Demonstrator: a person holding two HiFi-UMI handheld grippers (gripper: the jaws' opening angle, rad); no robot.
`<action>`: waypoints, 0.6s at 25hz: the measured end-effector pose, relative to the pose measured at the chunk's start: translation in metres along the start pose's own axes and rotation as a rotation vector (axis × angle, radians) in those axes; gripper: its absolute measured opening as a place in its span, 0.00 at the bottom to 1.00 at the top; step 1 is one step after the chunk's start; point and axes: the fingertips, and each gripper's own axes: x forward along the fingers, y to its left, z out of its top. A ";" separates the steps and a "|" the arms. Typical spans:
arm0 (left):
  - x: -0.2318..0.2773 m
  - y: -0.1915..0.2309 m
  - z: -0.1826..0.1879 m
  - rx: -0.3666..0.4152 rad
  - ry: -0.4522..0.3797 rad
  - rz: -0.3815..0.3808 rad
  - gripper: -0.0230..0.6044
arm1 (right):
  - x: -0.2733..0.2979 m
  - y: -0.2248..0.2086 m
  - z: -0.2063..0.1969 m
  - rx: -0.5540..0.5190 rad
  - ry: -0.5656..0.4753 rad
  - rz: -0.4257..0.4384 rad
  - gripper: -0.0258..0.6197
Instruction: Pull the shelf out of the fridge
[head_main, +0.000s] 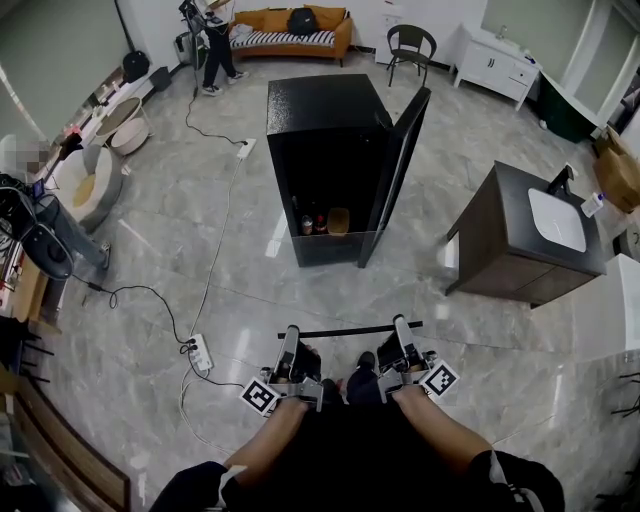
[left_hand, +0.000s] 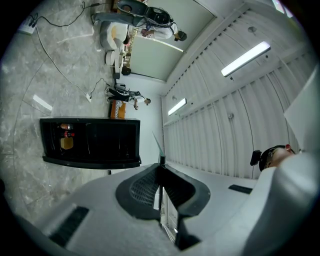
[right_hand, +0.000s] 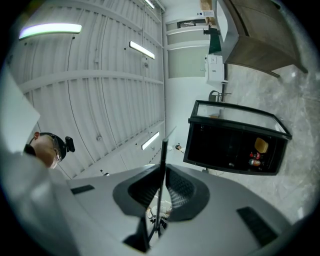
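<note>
The black fridge (head_main: 325, 140) stands on the floor ahead of me with its door (head_main: 398, 165) swung open to the right; bottles and a yellow item (head_main: 338, 220) sit at its bottom. The glass shelf with a dark front rail (head_main: 350, 330) is out of the fridge, held level close to my body. My left gripper (head_main: 290, 348) is shut on its left side and my right gripper (head_main: 402, 340) on its right side. In the left gripper view the shelf (left_hand: 161, 160) shows as a thin plate edge-on between the pads; in the right gripper view the shelf (right_hand: 163, 155) looks the same.
A dark cabinet with a white sink (head_main: 525, 235) stands to the right. A power strip with cables (head_main: 200, 352) lies on the floor at my left. A person (head_main: 215, 45), a sofa (head_main: 290, 35) and a chair (head_main: 410, 48) are at the far end.
</note>
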 end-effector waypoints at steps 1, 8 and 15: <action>0.002 0.000 0.000 0.003 0.003 -0.005 0.09 | 0.001 0.000 0.001 0.000 0.001 0.004 0.10; 0.005 0.005 0.004 0.004 0.003 -0.011 0.09 | 0.007 -0.005 -0.001 -0.009 0.010 0.014 0.10; 0.005 0.005 0.009 0.008 -0.006 -0.015 0.09 | 0.012 -0.005 -0.004 -0.004 0.017 0.021 0.10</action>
